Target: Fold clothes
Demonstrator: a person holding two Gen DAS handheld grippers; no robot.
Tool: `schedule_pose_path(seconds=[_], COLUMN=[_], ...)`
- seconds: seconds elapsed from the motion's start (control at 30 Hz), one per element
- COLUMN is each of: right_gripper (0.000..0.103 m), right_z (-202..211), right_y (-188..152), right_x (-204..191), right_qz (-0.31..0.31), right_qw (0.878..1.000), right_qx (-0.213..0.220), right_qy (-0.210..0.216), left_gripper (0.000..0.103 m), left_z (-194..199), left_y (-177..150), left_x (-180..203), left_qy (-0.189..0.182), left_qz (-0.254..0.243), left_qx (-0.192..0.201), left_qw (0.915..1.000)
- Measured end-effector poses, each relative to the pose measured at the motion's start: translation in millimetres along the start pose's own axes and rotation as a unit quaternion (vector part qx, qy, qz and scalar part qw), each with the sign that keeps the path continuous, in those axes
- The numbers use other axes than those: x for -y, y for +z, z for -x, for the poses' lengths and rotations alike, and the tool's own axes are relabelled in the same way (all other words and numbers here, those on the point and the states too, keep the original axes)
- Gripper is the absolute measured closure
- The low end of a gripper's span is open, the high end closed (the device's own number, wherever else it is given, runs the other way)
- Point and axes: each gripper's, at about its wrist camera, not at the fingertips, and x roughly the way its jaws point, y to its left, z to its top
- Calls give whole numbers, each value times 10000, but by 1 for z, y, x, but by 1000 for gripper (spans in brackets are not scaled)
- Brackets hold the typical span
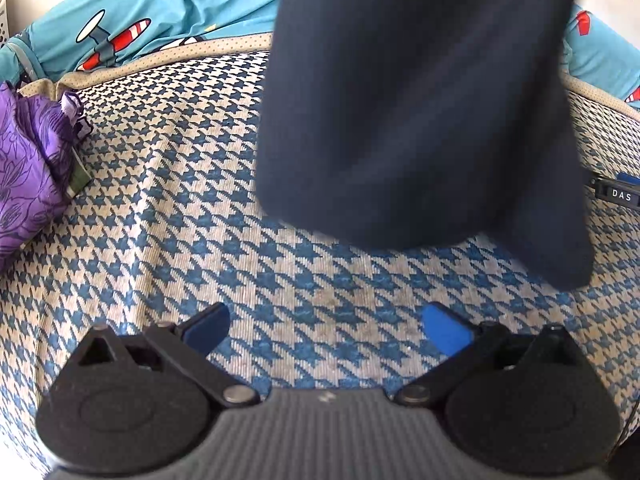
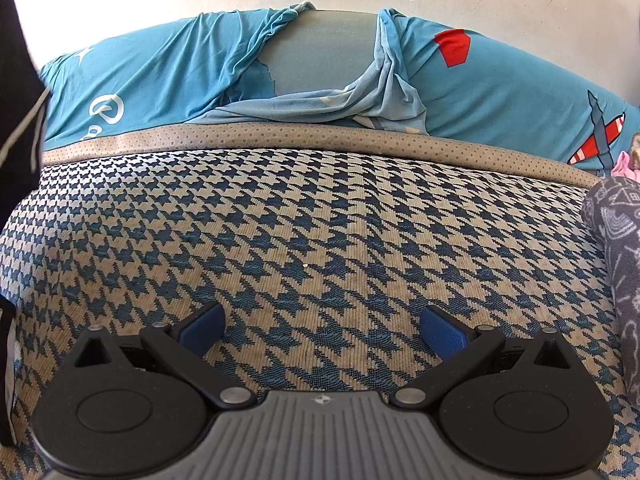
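Note:
A dark navy garment (image 1: 420,112) hangs down in the left wrist view, its blurred lower edge just above the houndstooth bed cover (image 1: 180,200). Whatever holds its top is out of frame. My left gripper (image 1: 326,324) is below and in front of it, open, with nothing between its blue pads (image 1: 446,330). In the right wrist view my right gripper (image 2: 324,322) is also open and empty over the same houndstooth cover (image 2: 320,220). A dark cloth with pale stripes (image 2: 20,92) shows at the left edge of that view.
A crumpled purple floral garment (image 1: 28,168) lies at the left. A grey patterned garment (image 2: 616,248) and something pink (image 2: 629,166) sit at the right. A teal plane-print pillow (image 2: 500,92) lines the wall behind. A labelled black part (image 1: 618,194) peeks from behind the navy garment.

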Motion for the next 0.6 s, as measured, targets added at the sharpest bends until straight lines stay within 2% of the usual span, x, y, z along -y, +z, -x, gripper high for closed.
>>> schedule_pose_path(seconds=[0.43,0.6], right_gripper=[0,0], right_z=[0,0], right_y=[0,0], right_x=[0,0], right_qz=[0,0], right_qw=[10000,10000], right_qx=[0,0], right_qy=[0,0], left_gripper=[0,0], left_z=[-11,-9], left_y=[2,7], left_x=[-4,-9], left_qy=[-47,-99], left_qz=[2,141], left_qx=[-156,-77], left_qw=[9999,9998])
